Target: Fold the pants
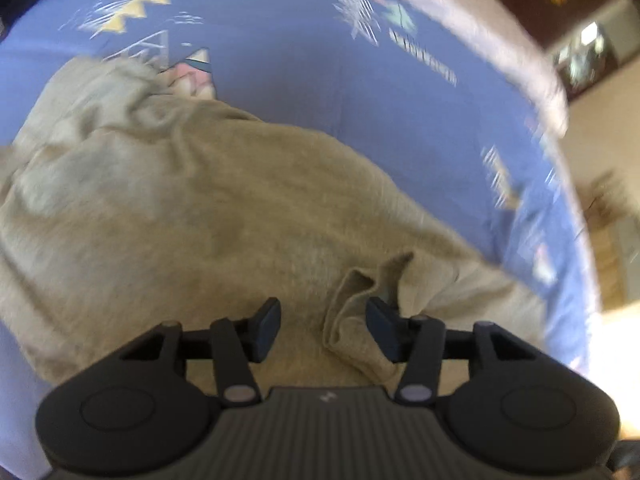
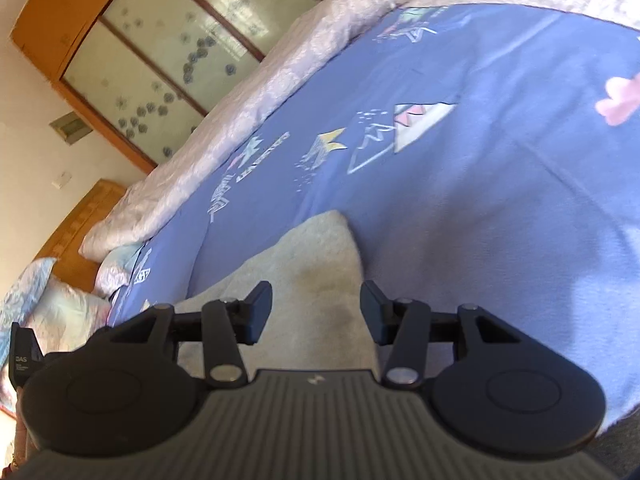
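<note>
Beige pants (image 1: 200,208) lie crumpled across a blue patterned bed sheet (image 1: 300,80). My left gripper (image 1: 323,312) hovers just over the near part of the cloth, open. A small raised fold (image 1: 360,292) of the pants stands between its fingers, close to the right one, and the pads do not press on it. In the right wrist view a flat corner of the pants (image 2: 312,256) lies on the sheet (image 2: 480,200). My right gripper (image 2: 316,296) is over that corner, open, with nothing pinched.
A pale pink quilt (image 2: 240,112) is bunched along the bed's far edge, also seen as the quilt (image 1: 460,12). A pillow (image 2: 60,304) lies at the left. A wooden wardrobe (image 2: 160,52) with frosted doors stands behind. The bed edge and floor (image 1: 600,120) are at the right.
</note>
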Motion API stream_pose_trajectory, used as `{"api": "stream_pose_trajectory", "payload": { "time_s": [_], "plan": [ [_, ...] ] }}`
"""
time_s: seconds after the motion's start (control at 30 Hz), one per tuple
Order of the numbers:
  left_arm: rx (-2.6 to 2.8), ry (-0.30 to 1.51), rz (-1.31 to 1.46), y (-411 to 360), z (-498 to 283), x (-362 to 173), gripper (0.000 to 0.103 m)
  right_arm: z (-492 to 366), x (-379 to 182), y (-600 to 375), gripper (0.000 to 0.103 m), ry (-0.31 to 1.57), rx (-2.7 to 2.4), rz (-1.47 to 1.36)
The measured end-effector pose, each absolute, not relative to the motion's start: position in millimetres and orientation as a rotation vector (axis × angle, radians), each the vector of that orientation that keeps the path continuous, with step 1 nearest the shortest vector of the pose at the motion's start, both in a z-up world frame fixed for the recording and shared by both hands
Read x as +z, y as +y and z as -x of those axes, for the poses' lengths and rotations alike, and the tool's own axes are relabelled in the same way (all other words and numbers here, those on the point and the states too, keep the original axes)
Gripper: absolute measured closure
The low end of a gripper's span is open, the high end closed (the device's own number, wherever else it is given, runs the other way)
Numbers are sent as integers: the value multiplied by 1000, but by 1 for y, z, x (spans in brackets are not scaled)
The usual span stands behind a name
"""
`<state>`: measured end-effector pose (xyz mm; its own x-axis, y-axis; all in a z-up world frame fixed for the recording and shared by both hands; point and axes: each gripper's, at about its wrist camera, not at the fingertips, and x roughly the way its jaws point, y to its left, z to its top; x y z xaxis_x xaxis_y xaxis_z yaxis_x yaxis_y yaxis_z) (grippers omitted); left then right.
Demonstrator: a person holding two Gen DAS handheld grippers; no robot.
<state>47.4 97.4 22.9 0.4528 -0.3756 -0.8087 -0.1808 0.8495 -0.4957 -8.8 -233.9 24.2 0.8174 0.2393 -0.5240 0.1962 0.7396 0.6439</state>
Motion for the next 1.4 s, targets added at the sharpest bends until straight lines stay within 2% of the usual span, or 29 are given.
{"api": "stream_pose_trajectory", "payload": {
  "time_s": [0.1,0.23,0.3,0.53,0.57,0.63,0.67,0.77,0.87,0.97,1.03,1.13,1.2,1.4],
  "plan": [
    [-212,1015,601,100,-40,43,55,4,34,-223,51,612,31,-660],
    [-433,914,505,60,-37,71,55,-16,38,-211,55,607,48,-616],
    [-499,905,420,35,-40,76,55,-30,36,-205,64,618,50,-594],
    [-323,1009,206,-5,-86,22,57,-75,18,-198,64,683,85,-562],
    [-262,1052,200,6,-88,9,61,-81,10,-199,64,710,72,-564],
    [-242,1018,197,12,-92,-1,60,-90,-9,-202,68,780,46,-555],
    [-243,1015,185,12,-92,-3,60,-91,-18,-203,74,797,44,-549],
    [-221,1004,47,-10,-88,1,59,-85,-19,-206,75,773,51,-552],
    [-208,995,-28,-23,-82,5,56,-78,-9,-212,72,783,51,-569],
    [-214,995,13,-15,-70,19,46,-55,7,-223,60,733,49,-621],
    [-216,970,32,-8,-59,29,46,-33,16,-233,59,701,44,-653],
    [-232,943,91,4,-46,42,47,-5,24,-244,50,672,23,-699],
    [-254,948,140,10,-42,45,48,8,20,-251,49,682,14,-742],
    [-267,1058,88,-9,-53,13,49,16,-5,-245,48,768,21,-852]
  ]
}}
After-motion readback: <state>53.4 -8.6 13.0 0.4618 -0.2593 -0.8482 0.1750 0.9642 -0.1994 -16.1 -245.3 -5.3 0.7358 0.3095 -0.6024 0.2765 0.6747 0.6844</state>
